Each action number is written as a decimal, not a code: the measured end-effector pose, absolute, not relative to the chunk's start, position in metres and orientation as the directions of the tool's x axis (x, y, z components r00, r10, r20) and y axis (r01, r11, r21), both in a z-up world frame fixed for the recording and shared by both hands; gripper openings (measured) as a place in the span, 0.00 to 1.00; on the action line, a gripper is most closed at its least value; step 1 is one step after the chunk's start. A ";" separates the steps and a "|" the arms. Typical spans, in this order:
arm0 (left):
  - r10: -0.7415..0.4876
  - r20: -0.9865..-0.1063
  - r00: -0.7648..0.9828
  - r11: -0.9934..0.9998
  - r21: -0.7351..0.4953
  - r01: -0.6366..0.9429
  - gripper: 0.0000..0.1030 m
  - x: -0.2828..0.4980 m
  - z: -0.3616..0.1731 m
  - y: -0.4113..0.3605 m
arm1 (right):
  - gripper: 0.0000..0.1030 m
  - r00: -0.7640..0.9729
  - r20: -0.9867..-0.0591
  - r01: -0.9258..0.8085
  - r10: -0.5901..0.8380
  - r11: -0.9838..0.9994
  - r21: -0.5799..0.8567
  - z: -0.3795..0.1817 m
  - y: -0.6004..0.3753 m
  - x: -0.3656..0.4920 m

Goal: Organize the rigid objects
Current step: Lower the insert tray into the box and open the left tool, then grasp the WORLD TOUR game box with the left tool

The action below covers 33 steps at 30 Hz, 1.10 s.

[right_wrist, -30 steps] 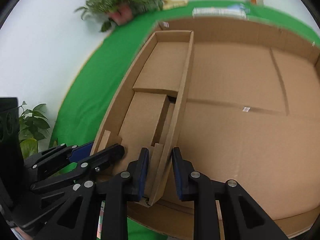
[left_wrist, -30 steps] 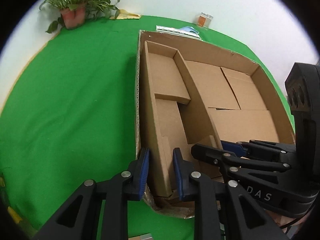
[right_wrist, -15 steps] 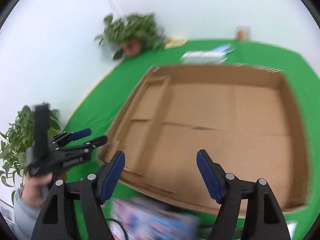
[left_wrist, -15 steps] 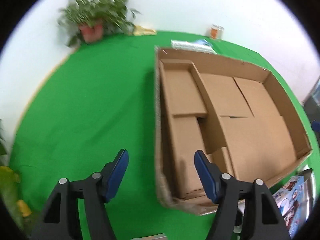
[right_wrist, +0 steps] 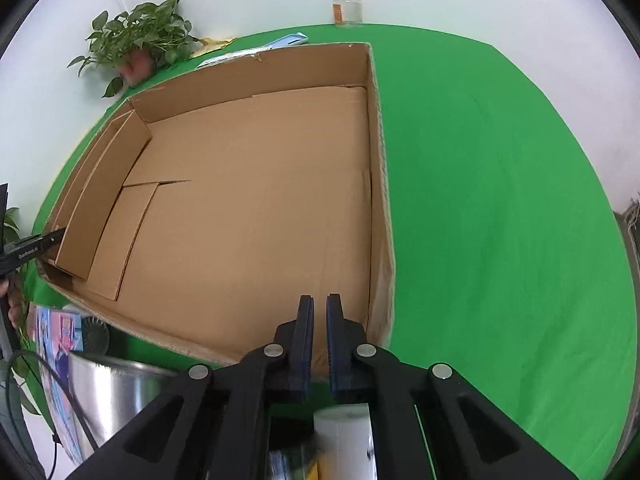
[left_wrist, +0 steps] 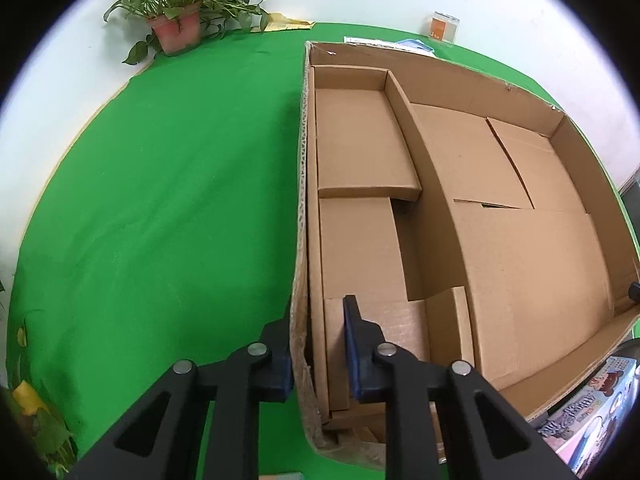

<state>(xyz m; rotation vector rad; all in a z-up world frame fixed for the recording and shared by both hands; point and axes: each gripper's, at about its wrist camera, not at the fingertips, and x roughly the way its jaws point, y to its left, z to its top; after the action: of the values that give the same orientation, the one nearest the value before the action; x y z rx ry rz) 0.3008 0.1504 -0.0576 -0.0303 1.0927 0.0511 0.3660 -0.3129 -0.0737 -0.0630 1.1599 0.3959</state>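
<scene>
A large open cardboard box (left_wrist: 472, 80) lies on the green table, with a narrow divided section along its left side. It also shows in the right wrist view (right_wrist: 256, 208). My left gripper (left_wrist: 316, 344) is shut on the box's left wall at the near corner, one finger outside and one inside. My right gripper (right_wrist: 318, 340) is shut with nothing between its fingers, above the box's near right corner. A colourful printed box (left_wrist: 588, 404) lies by the near edge. It also shows in the right wrist view (right_wrist: 56, 340).
A potted plant (left_wrist: 176, 12) and a glass jar (left_wrist: 444, 26) stand at the table's far edge. A flat blue-and-white packet (right_wrist: 256, 50) lies behind the box. A shiny metal bucket (right_wrist: 116, 396) and a white cylinder (right_wrist: 344, 436) sit at the near side.
Both grippers opened and pulled back, then closed again. The left is back on the box's left wall. The right moved from the inner divider to the box's near right corner.
</scene>
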 end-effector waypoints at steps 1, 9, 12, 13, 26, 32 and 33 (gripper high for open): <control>0.027 -0.889 0.458 0.999 0.003 -0.052 0.18 0.300 -0.058 0.148 | 0.04 0.340 -0.900 -0.331 0.273 0.930 0.158 -0.072 -0.317 0.365; 0.030 -0.891 0.453 0.999 0.009 -0.049 0.18 0.294 -0.061 0.137 | 0.04 0.352 -0.895 -0.301 0.273 0.939 0.168 -0.072 -0.317 0.346; 0.028 -0.875 0.483 0.999 0.003 -0.052 0.21 0.292 -0.056 0.142 | 0.06 0.374 -0.889 -0.297 0.264 0.942 0.155 -0.069 -0.313 0.332; 0.048 -0.858 0.512 0.998 0.024 -0.054 0.22 0.288 -0.050 0.140 | 0.07 0.393 -0.883 -0.289 0.255 0.946 0.144 -0.068 -0.303 0.332; -0.062 -0.505 0.861 0.991 -0.136 -0.008 0.99 0.114 0.054 0.107 | 1.00 0.706 -0.452 -0.543 0.545 0.827 0.149 0.059 -0.276 0.168; -0.053 -0.524 0.850 0.997 -0.074 0.016 0.99 0.081 0.061 0.085 | 1.00 0.627 -0.477 -0.616 0.616 0.767 0.181 0.047 -0.245 0.112; -0.059 -0.536 0.842 0.997 -0.077 0.022 0.99 0.077 0.064 0.085 | 1.00 0.615 -0.506 -0.609 0.604 0.772 0.182 0.041 -0.240 0.108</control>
<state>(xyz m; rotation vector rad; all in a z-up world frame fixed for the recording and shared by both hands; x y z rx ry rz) 0.0773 0.0847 0.0640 -0.0687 0.5684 -0.0428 0.1080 -0.2401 0.0412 -0.0085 0.5798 0.6990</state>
